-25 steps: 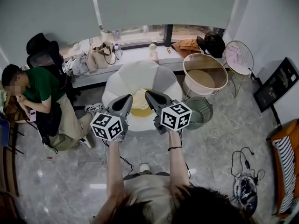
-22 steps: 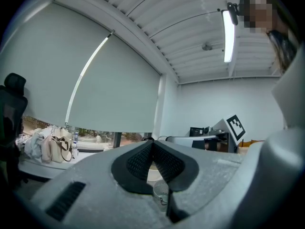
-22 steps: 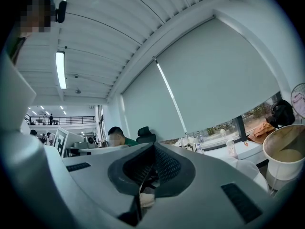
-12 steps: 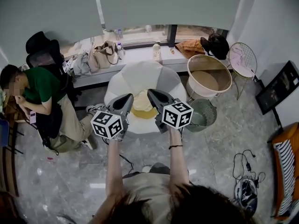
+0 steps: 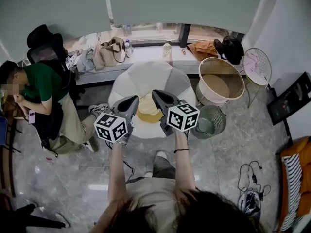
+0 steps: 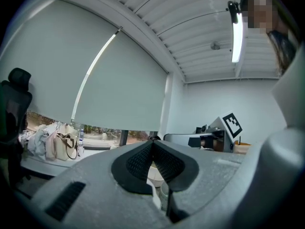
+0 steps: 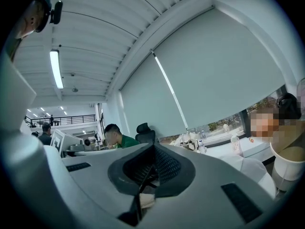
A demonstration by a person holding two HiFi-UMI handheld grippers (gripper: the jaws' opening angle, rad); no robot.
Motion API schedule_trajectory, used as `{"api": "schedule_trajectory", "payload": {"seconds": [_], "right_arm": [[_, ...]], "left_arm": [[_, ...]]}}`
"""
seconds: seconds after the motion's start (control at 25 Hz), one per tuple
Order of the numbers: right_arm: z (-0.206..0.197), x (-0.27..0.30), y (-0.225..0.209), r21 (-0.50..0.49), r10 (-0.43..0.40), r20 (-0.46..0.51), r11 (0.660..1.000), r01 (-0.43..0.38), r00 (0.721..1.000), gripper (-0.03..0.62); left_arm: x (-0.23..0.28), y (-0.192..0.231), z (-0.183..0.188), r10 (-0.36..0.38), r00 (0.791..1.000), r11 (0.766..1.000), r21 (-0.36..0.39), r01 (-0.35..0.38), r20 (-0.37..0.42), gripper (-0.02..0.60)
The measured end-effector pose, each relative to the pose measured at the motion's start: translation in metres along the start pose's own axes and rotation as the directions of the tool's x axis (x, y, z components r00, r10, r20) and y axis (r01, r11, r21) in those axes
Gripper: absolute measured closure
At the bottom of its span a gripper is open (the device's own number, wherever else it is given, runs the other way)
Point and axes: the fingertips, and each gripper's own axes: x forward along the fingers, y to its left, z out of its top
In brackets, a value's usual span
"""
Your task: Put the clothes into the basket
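Closest to me, the person's two forearms reach straight out toward 12 o'clock, each hand carrying a claw with its marker cube on top. The left claw point(image 5: 132, 100) has its two pads pressed together at the tips with nothing between them point(image 6: 152, 144), and the right claw point(image 5: 156, 95) is likewise drawn fully together and empty point(image 7: 153, 149). The two sit side by side, near each other but apart, both held level above the floor point(image 5: 73, 178). Just beyond their tips, at 12 o'clock, stands a white petal-shaped seat point(image 5: 146, 79), and on its cushion lies the yellow clothing point(image 5: 147, 111), bunched up; from here I cannot tell whether it is one piece or several. Neither claw touches it. At about 2 o'clock from the right claw, on the floor just beside the seat, sits the green mesh basket point(image 5: 214, 125). Behind that is a large beige tub point(image 5: 216, 85). Farther off, a window ledge point(image 5: 146, 57) carries handbags point(image 5: 109, 52) and a bottle point(image 5: 167, 50), and at 10 o'clock a seated person in a green shirt point(image 5: 41, 84) leans forward.
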Motion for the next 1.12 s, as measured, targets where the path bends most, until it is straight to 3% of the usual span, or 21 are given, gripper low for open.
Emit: {"api": "schedule_trajectory", "payload": {"seconds": [0.44, 0.72, 1.12], "right_arm": [[0.032, 0.048, -0.048, -0.007, 0.051, -0.02, 0.999, -0.051, 0.998, 0.585], [0.033, 0.078, -0.063, 0.007, 0.101, -0.051, 0.995, -0.1, 0.994, 0.585], [0.03, 0.101, -0.072, 0.016, 0.159, -0.097, 0.987, -0.158, 0.983, 0.585]], "left_arm": [[0.048, 0.042, 0.018, 0.061, 0.998, 0.998, -0.023, -0.06, 0.028, 0.571], [0.053, 0.072, 0.022, 0.135, 0.99, 0.99, -0.049, -0.133, 0.039, 0.571], [0.067, 0.086, 0.018, 0.185, 0.982, 0.981, -0.071, -0.183, 0.029, 0.571]]}}
